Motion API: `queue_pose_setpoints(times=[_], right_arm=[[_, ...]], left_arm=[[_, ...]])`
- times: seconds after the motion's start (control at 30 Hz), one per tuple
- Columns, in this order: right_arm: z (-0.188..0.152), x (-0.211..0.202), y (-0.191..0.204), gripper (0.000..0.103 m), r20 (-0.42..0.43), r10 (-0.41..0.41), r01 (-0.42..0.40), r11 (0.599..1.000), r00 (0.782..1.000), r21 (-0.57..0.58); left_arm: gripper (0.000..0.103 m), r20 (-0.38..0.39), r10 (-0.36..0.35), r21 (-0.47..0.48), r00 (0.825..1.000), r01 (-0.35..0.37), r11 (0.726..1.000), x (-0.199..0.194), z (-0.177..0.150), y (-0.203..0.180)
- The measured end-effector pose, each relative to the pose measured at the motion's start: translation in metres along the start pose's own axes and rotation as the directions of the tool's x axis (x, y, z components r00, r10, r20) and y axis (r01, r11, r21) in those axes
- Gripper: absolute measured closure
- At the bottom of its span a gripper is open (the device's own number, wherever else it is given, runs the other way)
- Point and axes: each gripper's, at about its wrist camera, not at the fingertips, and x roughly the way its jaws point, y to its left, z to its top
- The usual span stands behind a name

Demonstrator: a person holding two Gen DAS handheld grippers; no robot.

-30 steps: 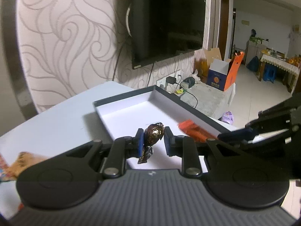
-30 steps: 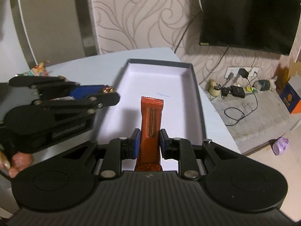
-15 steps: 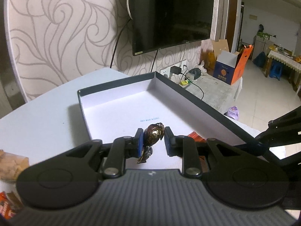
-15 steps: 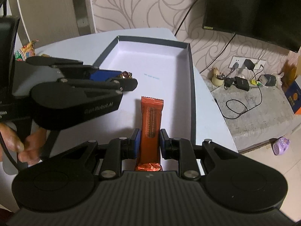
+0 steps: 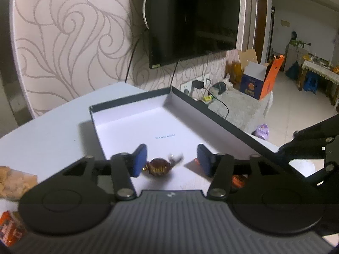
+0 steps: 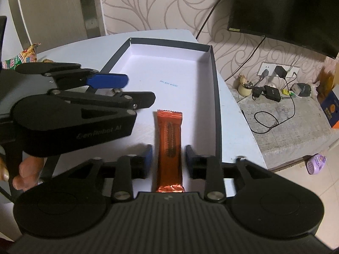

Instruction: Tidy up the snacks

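A shallow white box with dark rim [image 5: 211, 111] [image 6: 215, 89] lies on the pale table. My left gripper [image 5: 172, 162] is open; a brown foil-wrapped candy [image 5: 159, 166] lies on the box floor between its pads. My right gripper [image 6: 168, 159] is open, its pads apart on either side of an orange snack bar [image 6: 169, 146] that lies flat in the box. In the right wrist view the left gripper [image 6: 135, 91] reaches over the box from the left. An orange bit of the bar [image 5: 239, 181] shows behind the left gripper's right finger.
Snack packets lie on the table left of the box: a beige one [image 5: 12, 183], a red one [image 5: 9, 227], a colourful bag [image 6: 25, 57]. A television [image 5: 190, 21] hangs on the patterned wall. The table edge drops off right of the box [image 6: 239, 127].
Both grippers have opened. The candy has dropped from the left gripper onto the box floor, and the orange bar has been let go and lies in the box.
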Motion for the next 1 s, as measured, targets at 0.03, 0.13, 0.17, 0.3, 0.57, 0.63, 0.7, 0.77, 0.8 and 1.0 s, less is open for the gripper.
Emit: queue_pose_setpoints(times=[0.03,0.13,0.17,0.3,0.57,0.63,0.7,0.77,0.8,1.0], right_arm=[[0.0,-0.002,0.0,0.041,0.006,-0.002,0.002,1.0,1.0,0.002],[0.001,-0.013,0.003,0.035,0.036,-0.012,0.012,1.0,0.999,0.01],[0.001,-0.018,0.003,0.034,0.048,-0.016,0.015,1.0,0.999,0.015],[0.003,-0.033,0.011,0.033,0.085,-0.026,0.025,1.0,0.996,0.008],[0.006,-0.043,0.045,0.024,0.116,-0.018,0.019,1.0,0.993,-0.009],[0.007,-0.045,0.056,0.024,0.124,-0.015,0.018,1.0,0.992,-0.023],[0.007,-0.047,0.067,0.023,0.131,-0.013,0.018,0.999,0.991,-0.032],[0.007,-0.051,0.077,0.021,0.143,-0.008,0.012,0.999,0.99,-0.031],[0.008,-0.052,0.081,0.021,0.151,-0.006,0.011,1.0,0.989,-0.029],[0.009,-0.062,0.104,0.011,0.183,0.029,-0.027,1.0,0.983,-0.015]], left_arm=[[0.046,0.007,0.005,0.001,1.0,-0.005,1.0,-0.003,0.0,0.0],[0.046,0.028,0.021,0.001,0.999,-0.021,1.0,-0.015,-0.001,-0.001],[0.046,0.045,0.036,-0.007,0.998,-0.036,0.999,-0.021,-0.002,-0.001],[0.046,0.085,0.079,-0.057,0.993,-0.075,0.996,-0.052,-0.008,0.007],[0.046,0.077,0.2,-0.14,0.977,-0.188,0.972,-0.11,-0.037,0.047],[0.046,0.073,0.23,-0.144,0.97,-0.218,0.965,-0.127,-0.047,0.058],[0.046,0.064,0.266,-0.132,0.962,-0.256,0.958,-0.143,-0.059,0.066],[0.046,0.056,0.297,-0.111,0.953,-0.29,0.951,-0.156,-0.07,0.073],[0.046,0.051,0.32,-0.098,0.946,-0.314,0.944,-0.161,-0.076,0.076],[0.046,-0.005,0.382,-0.086,0.924,-0.381,0.921,-0.168,-0.097,0.104]])
